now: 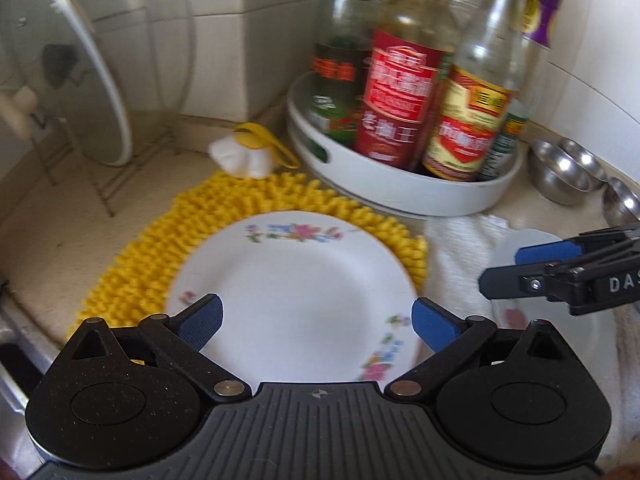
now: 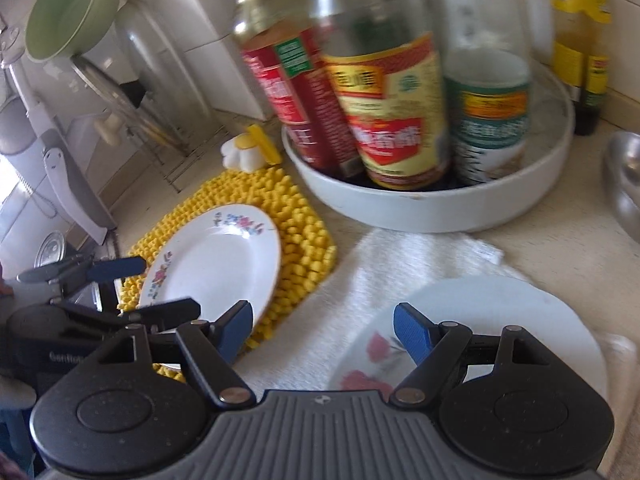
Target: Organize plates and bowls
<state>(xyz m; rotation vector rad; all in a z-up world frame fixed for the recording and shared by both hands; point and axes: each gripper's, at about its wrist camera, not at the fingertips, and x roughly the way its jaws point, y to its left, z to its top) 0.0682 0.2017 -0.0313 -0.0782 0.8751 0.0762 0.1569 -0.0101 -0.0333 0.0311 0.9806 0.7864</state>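
A white plate with flower sprigs (image 1: 296, 284) (image 2: 216, 260) lies flat on a yellow bobbled mat (image 1: 160, 256) (image 2: 304, 220). My left gripper (image 1: 316, 324) (image 2: 120, 284) hovers open over its near edge, nothing between the blue pads. A second plate with pink flowers (image 2: 472, 320) (image 1: 540, 320) rests on a white towel (image 2: 384, 264) (image 1: 452, 256) to the right. My right gripper (image 2: 324, 328) (image 1: 500, 268) stands open above that plate's left rim and holds nothing.
A white round tray (image 1: 400, 188) (image 2: 400, 208) of sauce bottles stands behind the plates. Steel bowls (image 1: 560, 172) (image 2: 624, 176) sit at the right. A glass pot lid (image 1: 68, 68) leans in a wire rack at the left. A flower-shaped sponge (image 1: 244, 156) lies behind the mat.
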